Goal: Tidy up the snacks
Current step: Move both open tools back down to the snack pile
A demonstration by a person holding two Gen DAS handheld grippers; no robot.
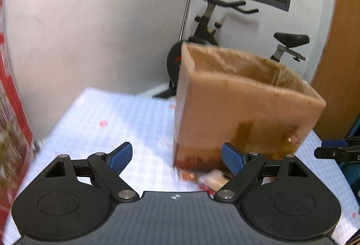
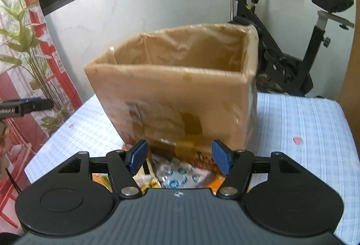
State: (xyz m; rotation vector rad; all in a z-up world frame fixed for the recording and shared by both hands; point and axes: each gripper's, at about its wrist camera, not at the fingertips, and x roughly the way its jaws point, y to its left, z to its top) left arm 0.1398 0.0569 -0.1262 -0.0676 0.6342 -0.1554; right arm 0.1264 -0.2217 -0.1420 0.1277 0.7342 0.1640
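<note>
A tall open cardboard box (image 1: 243, 110) lined with brown plastic stands on the table. In the left wrist view my left gripper (image 1: 177, 152) is open and empty, its blue pads level with the box's lower left corner. A few snack packets (image 1: 207, 179) lie at the foot of the box. In the right wrist view my right gripper (image 2: 180, 150) is open just in front of the box (image 2: 180, 92). Below its pads lies a clear packet with blue rings (image 2: 180, 176) among yellow and orange packets (image 2: 150, 182). Nothing is pressed between the pads.
A blue checked cloth (image 2: 303, 123) covers the table. An exercise bike (image 2: 281, 60) stands behind it by the white wall. The right gripper (image 1: 337, 150) shows at the right edge of the left view, the left gripper (image 2: 27, 105) at the left edge of the right view. Plants and a red frame (image 2: 33, 54) are at the left.
</note>
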